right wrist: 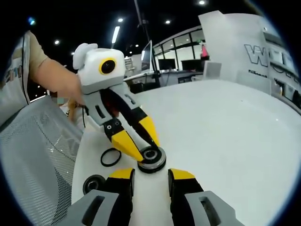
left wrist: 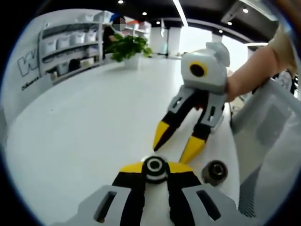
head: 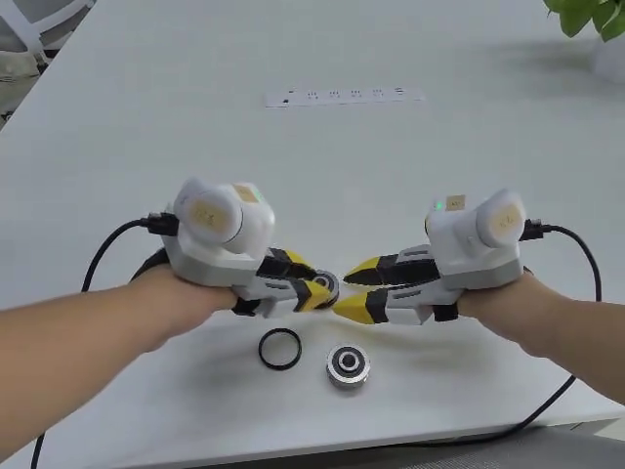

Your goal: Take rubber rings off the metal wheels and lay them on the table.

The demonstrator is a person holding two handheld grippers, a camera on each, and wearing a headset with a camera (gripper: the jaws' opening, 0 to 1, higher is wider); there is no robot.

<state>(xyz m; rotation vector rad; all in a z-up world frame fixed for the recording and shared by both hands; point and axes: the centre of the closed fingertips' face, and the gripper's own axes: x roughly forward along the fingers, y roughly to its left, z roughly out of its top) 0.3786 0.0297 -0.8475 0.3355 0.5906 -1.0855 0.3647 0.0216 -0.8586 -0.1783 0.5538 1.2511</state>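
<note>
The left gripper [head: 314, 291] has its yellow-tipped jaws closed on a wheel [head: 326, 285], a small round disc with a bright metal hub and a dark band round its rim. It is held in the air above the tabletop [head: 410, 166], which is smooth, white and matte. In the left gripper view the two jaw tips press the wheel [left wrist: 154, 169] from either side, its flat face turned to the camera.

The right gripper [head: 344, 290] points at the wheel from the other side, its jaws spread apart with nothing between them. Their tips are just beside the wheel, and whether they touch it I cannot tell. In the right gripper view the wheel [right wrist: 151, 159] sits just ahead of the gap between the open jaws.

Below the wheel, nearer the person, a thin black rubber ring [head: 280, 349] lies flat on the tabletop. A second wheel [head: 348, 363] is close beside the ring but apart from it. It lies flat too, with a silvery rim and hub and a dark groove between them.

Far beyond the wheel, a flat white power strip [head: 344, 96] lies on the tabletop.
</note>
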